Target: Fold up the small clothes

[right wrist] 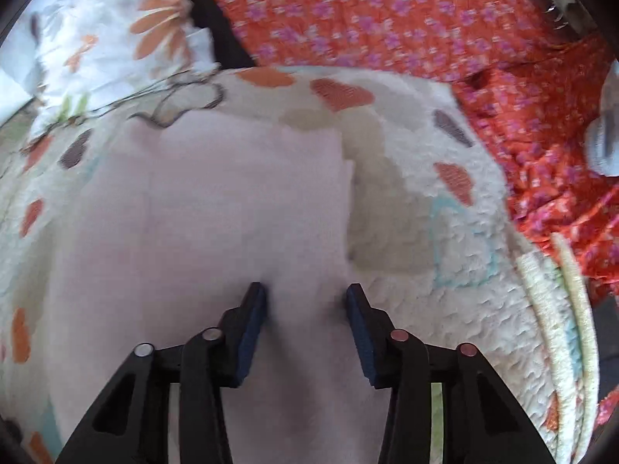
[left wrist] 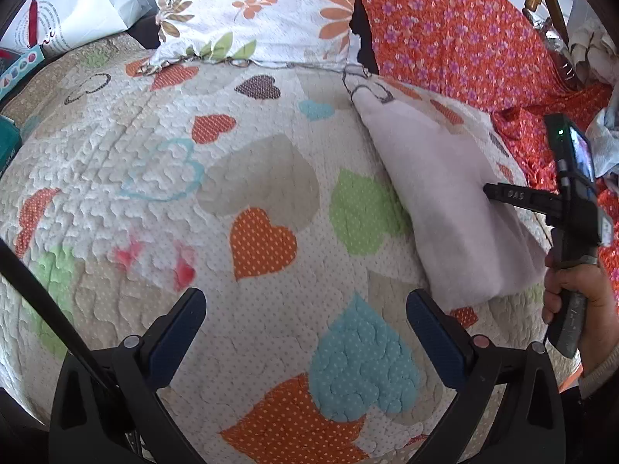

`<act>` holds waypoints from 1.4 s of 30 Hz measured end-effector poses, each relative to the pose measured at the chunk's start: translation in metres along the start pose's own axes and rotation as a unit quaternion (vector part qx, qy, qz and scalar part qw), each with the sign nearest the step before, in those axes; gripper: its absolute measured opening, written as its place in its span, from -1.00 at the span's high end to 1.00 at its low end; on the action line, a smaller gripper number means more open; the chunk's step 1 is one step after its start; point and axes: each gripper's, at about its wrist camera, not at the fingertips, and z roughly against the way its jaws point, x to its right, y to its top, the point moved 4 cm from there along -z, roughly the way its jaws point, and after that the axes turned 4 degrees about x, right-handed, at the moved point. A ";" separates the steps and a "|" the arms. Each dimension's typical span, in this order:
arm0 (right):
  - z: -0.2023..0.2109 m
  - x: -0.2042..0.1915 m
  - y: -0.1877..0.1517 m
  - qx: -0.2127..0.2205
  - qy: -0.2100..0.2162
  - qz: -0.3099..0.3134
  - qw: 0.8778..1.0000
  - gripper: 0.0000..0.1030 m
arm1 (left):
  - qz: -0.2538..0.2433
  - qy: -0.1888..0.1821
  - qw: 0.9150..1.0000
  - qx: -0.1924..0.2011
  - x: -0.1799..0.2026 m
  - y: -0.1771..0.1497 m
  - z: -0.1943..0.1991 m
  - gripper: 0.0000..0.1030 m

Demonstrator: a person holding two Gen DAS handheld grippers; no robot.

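A pale pink folded garment (left wrist: 445, 201) lies on the heart-patterned quilt (left wrist: 251, 178), at the right in the left wrist view. My left gripper (left wrist: 305, 309) is open and empty, hovering over bare quilt to the left of the garment. My right gripper (right wrist: 305, 297) is open, its fingertips (right wrist: 255, 301) pressing down on the garment (right wrist: 216, 208), which fills the middle of the right wrist view. In the left wrist view the right gripper (left wrist: 499, 195) shows from the side, one finger on the garment's right edge, held by a hand (left wrist: 580, 294).
A floral white pillow (left wrist: 255, 7) and an orange flowered cloth (left wrist: 464, 31) lie at the back of the bed. A white bag (left wrist: 77, 4) and a teal box (left wrist: 7, 143) sit at the far left. A grey crumpled cloth (right wrist: 603, 143) lies at the right.
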 end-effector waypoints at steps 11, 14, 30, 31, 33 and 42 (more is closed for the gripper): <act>0.039 -0.086 -0.006 -0.047 0.313 -0.088 0.944 0.11 | 0.026 0.006 1.000 0.004 -0.014 0.004 0.003 -1.00; 0.012 -0.094 -0.015 -0.089 0.317 -0.106 0.938 0.12 | 0.037 0.009 0.999 0.003 -0.021 0.003 0.004 -1.00; -0.036 -0.095 0.038 -0.100 0.378 -0.173 0.904 0.26 | 0.029 0.022 0.999 0.017 -0.019 0.007 0.003 -1.00; -0.043 -0.096 0.047 -0.096 0.369 -0.174 0.908 0.26 | 0.026 0.021 0.999 0.016 -0.018 0.007 0.002 -1.00; -0.062 -0.098 0.068 -0.098 0.329 -0.173 0.923 0.26 | 0.022 0.022 0.999 0.014 -0.015 0.008 -0.001 -1.00; -0.027 -0.040 0.067 -0.064 0.338 -0.207 0.916 0.08 | 0.017 0.019 0.999 0.025 -0.012 0.011 0.004 -1.00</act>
